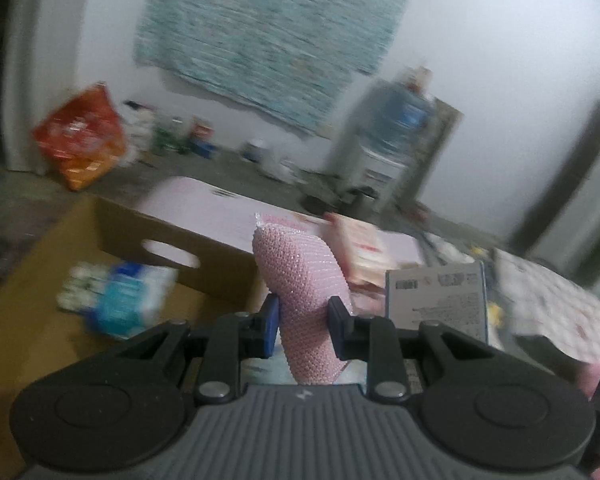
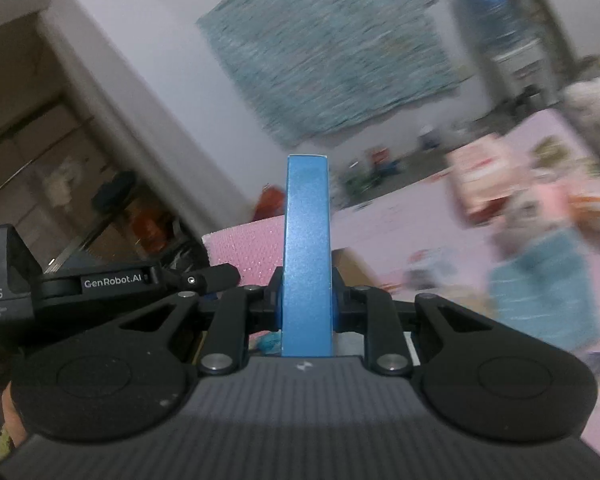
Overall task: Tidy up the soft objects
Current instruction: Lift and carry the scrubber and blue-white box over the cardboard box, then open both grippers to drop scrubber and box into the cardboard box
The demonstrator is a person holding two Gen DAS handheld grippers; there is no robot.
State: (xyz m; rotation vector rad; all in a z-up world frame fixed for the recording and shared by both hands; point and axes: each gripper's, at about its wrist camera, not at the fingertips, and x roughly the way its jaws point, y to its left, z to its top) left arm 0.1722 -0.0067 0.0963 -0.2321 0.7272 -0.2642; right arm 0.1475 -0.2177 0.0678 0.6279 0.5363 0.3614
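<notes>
My left gripper (image 1: 303,322) is shut on a pink mesh sponge (image 1: 304,288) and holds it upright in the air, just right of an open cardboard box (image 1: 112,236). A blue and white soft pack (image 1: 120,300) lies inside the box. My right gripper (image 2: 306,308) is shut on a flat blue box (image 2: 306,248), held edge-on and upright. In the right wrist view the pink sponge (image 2: 244,252) and the left gripper's body (image 2: 100,280) show just to the left.
A pink surface (image 2: 400,216) carries several blurred packs (image 2: 488,176), a grey printed box (image 1: 436,300) and a patterned cloth (image 1: 552,304). An orange bag (image 1: 80,136), bottles and a water dispenser (image 1: 396,140) stand along the far wall under a teal hanging (image 1: 268,36).
</notes>
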